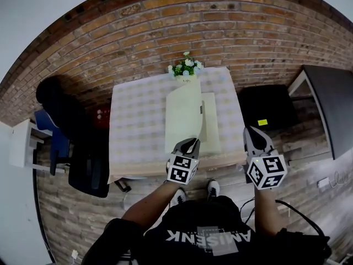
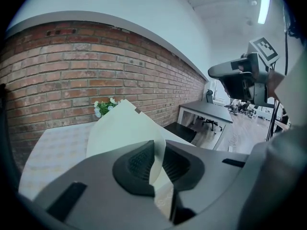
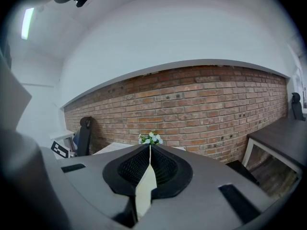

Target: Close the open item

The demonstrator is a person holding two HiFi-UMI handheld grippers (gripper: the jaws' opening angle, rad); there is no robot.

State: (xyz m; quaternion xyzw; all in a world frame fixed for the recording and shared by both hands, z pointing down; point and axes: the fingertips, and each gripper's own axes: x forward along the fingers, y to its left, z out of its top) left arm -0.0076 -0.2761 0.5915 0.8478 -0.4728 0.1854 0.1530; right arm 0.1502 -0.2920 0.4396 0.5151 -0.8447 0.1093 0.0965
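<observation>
Pale cream folder (image 1: 211, 131) lying open on checked-cloth table (image 1: 138, 126), near the front edge, just R of centre; one half flat on the cloth, the cover (image 1: 183, 115) lifted and standing tilted over the L half. L gripper (image 1: 190, 143) at the table's front edge, clamped narrow on the cover's near edge: in the left gripper view the sheet (image 2: 124, 128) runs up btwn the two dark pads and curves away toward the flowers (image 2: 103, 107). R gripper (image 1: 252, 130) off the table's front R corner, well apart from the folder, jaws fully together w/ nothing seen btwn the pads in the right gripper view; only a pale sliver showing through the gap below them. Small bunch of white flowers (image 1: 186, 67) at the table's far edge against the brick wall (image 1: 165, 21). Dark office chair (image 1: 71, 126) to the table's L, dark desk (image 1: 331, 104) far R.
</observation>
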